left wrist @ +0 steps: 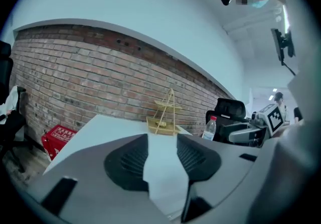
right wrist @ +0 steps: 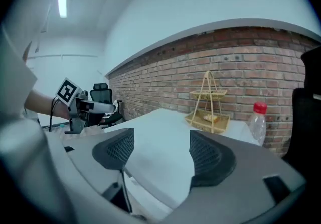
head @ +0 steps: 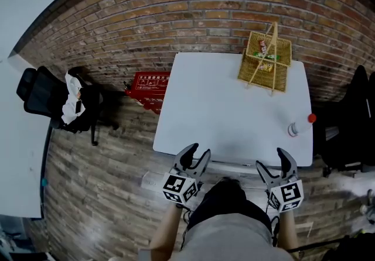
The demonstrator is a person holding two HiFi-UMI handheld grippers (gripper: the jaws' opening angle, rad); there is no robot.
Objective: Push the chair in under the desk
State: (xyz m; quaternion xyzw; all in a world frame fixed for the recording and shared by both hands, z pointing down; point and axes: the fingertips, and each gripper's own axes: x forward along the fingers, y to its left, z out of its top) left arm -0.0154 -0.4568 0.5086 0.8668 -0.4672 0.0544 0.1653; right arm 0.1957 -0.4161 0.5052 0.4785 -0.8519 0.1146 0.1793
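The white table (head: 222, 107) stands against the brick wall (head: 193, 14); the dark chair (head: 226, 194), judged from the head view, sits at the middle of the table's near edge, its back just outside that edge and running along it. The left gripper (head: 198, 150) and right gripper (head: 270, 157) hang over that same edge, one at each side of the chair back, pointing across the table, so the chair lies between and below them, about equally near to either. Both pairs of jaws stand apart and empty, the left pair set narrower.
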